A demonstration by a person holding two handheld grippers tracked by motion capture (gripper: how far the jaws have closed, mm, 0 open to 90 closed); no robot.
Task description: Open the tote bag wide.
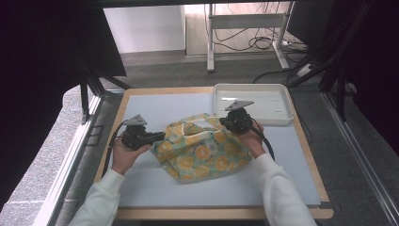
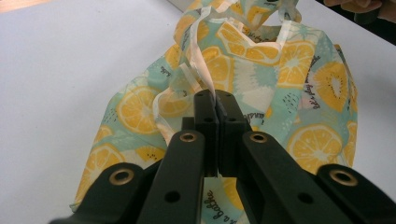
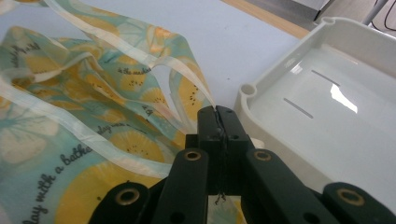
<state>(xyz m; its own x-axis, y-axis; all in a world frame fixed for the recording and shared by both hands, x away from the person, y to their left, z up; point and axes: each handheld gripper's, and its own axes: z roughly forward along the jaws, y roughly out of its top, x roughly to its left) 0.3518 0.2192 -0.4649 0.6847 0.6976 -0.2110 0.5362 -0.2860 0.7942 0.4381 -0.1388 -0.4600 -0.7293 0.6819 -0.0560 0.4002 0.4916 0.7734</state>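
We are pinching the pale trim at the left edge of the fruit-print cloth (image 1: 202,150) with the left gripper (image 1: 157,137), its jaws pressed together on it. The cloth is lying bunched mid-table on the white mat (image 1: 155,108), its folds hiding its underside. We are clamping its right trim with the right gripper (image 1: 225,123), beside the white tray (image 1: 282,101).
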